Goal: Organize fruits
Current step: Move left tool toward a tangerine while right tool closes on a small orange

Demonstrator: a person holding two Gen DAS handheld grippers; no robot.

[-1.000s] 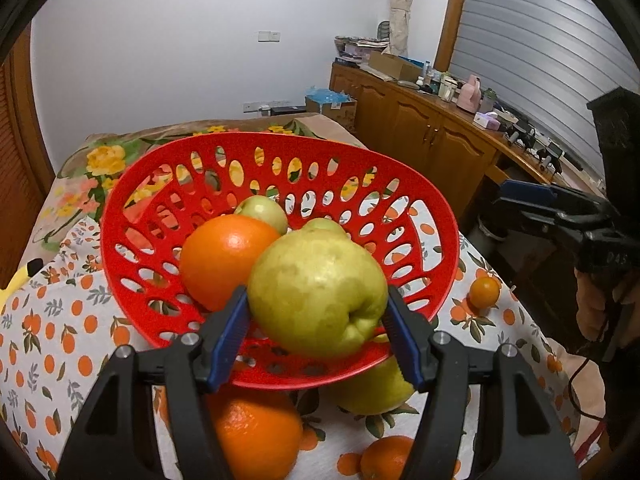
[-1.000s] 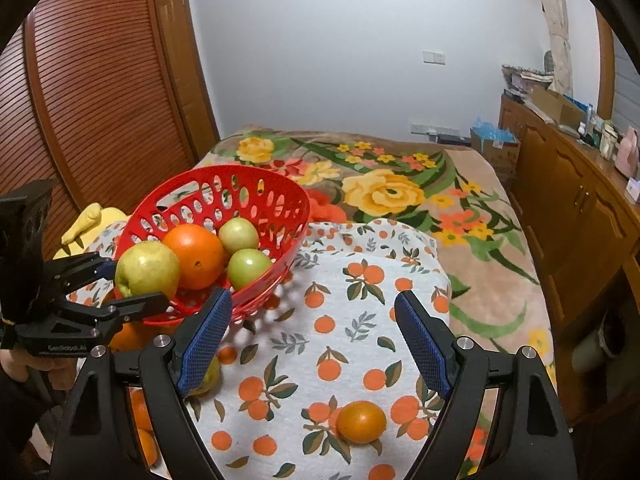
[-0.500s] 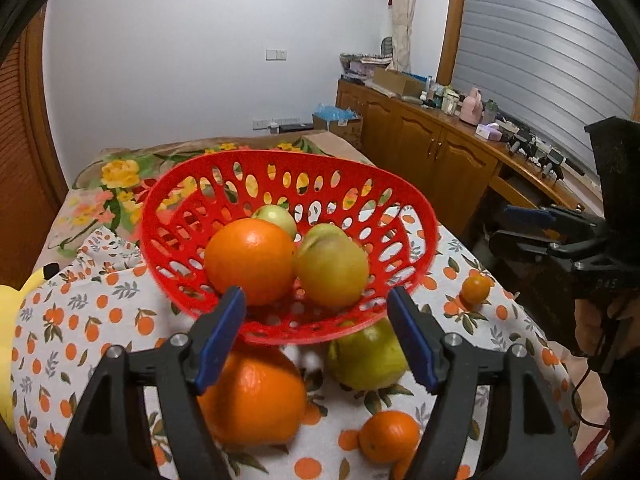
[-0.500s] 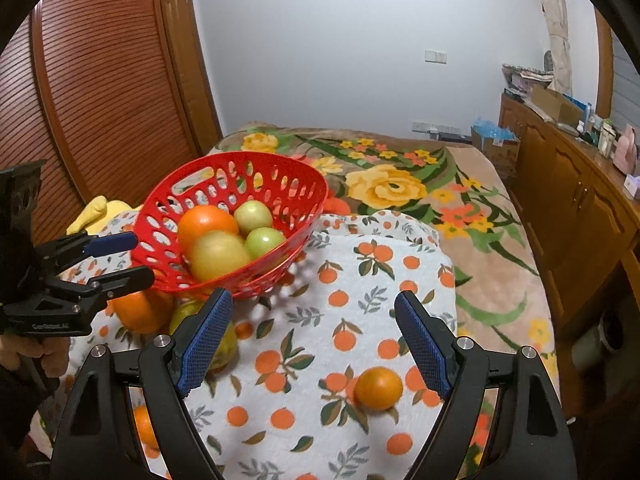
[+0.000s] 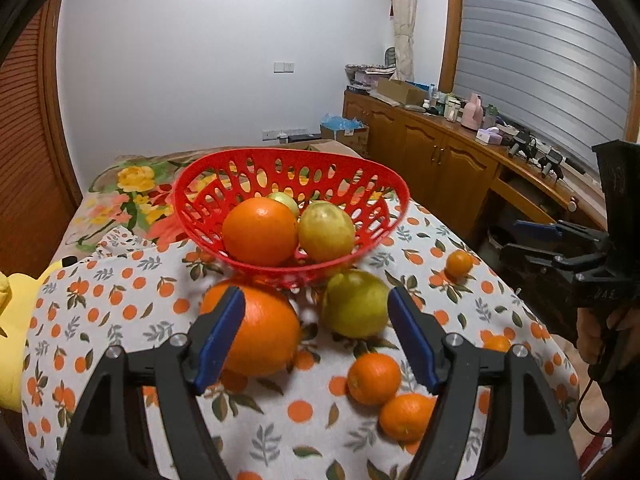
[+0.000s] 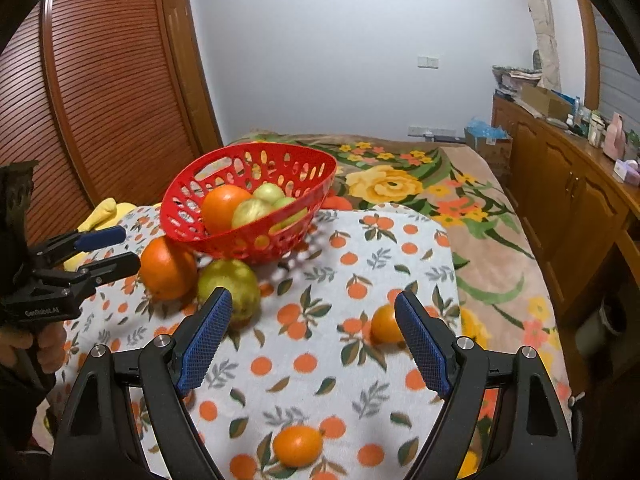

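Note:
A red basket (image 5: 384,184) (image 6: 280,240) holds an orange (image 5: 260,230), a yellow-green pear (image 5: 326,232) and small green fruits. On the cloth in front of it lie a large orange (image 5: 260,336) (image 6: 166,268), a green pear (image 5: 354,304) (image 6: 228,284) and several small tangerines (image 5: 374,378) (image 6: 298,446). My left gripper (image 5: 316,336) is open and empty, just before the large orange and pear. My right gripper (image 6: 314,344) is open and empty above the cloth, a tangerine (image 6: 384,324) by its right finger.
The fruit-print cloth (image 6: 340,360) covers a bed with a flowered blanket (image 6: 400,184). A wooden cabinet (image 5: 440,160) with clutter runs along the right. A louvred wardrobe (image 6: 100,80) stands at the left. A yellow soft thing (image 5: 16,320) lies at the cloth's left edge.
My left gripper let the yellow-green pear go into the basket, opened, and drew back from it. The right gripper moved slightly nearer the cloth, staying open.

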